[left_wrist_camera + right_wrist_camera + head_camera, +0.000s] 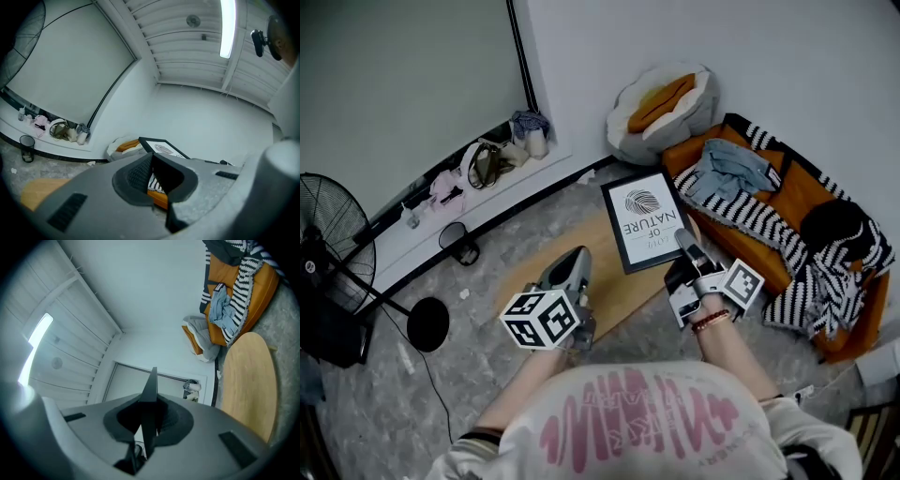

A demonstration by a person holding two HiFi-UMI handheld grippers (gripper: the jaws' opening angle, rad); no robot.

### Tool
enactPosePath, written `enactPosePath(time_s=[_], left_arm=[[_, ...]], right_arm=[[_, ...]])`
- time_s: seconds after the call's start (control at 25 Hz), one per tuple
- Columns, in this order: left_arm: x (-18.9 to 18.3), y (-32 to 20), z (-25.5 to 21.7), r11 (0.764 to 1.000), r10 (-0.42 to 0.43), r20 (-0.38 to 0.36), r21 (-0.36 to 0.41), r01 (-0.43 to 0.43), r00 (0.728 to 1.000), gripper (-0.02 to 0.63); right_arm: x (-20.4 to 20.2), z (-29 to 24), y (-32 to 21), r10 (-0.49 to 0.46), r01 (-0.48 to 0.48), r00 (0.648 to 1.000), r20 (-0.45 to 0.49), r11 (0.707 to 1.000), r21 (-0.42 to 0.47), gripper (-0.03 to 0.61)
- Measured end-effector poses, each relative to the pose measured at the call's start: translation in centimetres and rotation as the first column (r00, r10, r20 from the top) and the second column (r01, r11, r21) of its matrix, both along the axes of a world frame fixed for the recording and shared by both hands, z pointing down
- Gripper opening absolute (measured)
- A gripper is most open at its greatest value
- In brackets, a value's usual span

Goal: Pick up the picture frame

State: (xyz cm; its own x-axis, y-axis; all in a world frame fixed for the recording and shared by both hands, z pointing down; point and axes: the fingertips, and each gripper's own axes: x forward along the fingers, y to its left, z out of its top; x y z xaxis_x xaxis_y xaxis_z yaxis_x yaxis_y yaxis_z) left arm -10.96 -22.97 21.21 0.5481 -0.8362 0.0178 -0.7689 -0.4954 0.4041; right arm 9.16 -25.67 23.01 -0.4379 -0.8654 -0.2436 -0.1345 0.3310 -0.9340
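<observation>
Right gripper [683, 236] clamped on picture frame [644, 220] edge, just beside orange sofa [789, 199]; left gripper [573, 258] closed, empty, farther from sofa, clear of frame.

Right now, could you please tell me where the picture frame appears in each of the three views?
Head view: the picture frame sits at centre, its lower right edge gripped by the right gripper.
Left gripper view: near centre, just above the jaws.
Right gripper view: edge-on, a dark blade clamped between the jaws.
Shared landmark: the white-and-orange cushion against the wall.
</observation>
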Motion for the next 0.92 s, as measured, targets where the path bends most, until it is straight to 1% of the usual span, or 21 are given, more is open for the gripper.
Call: enactPosePath(time_s=[0.16,0.32,0.36,0.48,0.52,0.64,0.68,0.92], left_arm=[[-0.5,0.4,-0.8,1.000,0.005,0.022,-0.010,-0.005,1.000,0.003],[-4.3,1.0,-0.1,1.000,0.008,0.011,-0.029,-0.008,1.000,0.003],[-4.3,0.9,0.0,0.999,0.009,0.010,-0.037,-0.008,1.000,0.003],[-1.9,0.1,-0.1,0.998,0.009,0.009,-0.060,-0.008,1.000,0.003],[-2.4,0.2,0.0,0.998,0.014,0.006,-0.065,-0.013,1.000,0.003],[-6.7,1.9,1.3,0.997,0.040,-0.010,-0.068,-0.040,0.999,0.003],[-7.3,2.2,1.7,0.997,0.047,-0.015,-0.069,-0.048,0.999,0.003],[-6.9,2.0,2.3,0.996,0.067,-0.019,-0.057,-0.068,0.998,0.003]], right_arm=[[0.0,-0.4,0.4,0.012,-0.012,1.000,0.015,1.000,-0.012,0.041],[-3.1,-0.2,1.3,0.034,-0.034,0.999,0.001,0.999,-0.016,0.041],[-3.0,-0.2,1.2,0.037,-0.037,0.999,0.000,0.999,-0.021,0.041],[-0.4,-0.3,0.6,0.041,-0.041,0.999,-0.002,0.998,-0.043,0.041],[-0.8,-0.2,0.9,0.046,-0.046,0.999,-0.007,0.998,-0.048,0.041],[-5.1,0.8,3.3,0.072,-0.073,0.997,-0.023,0.996,-0.048,0.041],[-5.7,1.0,3.8,0.080,-0.082,0.996,-0.027,0.996,-0.047,0.041],[-5.4,1.7,4.3,0.111,-0.113,0.993,-0.038,0.993,-0.044,0.041]])
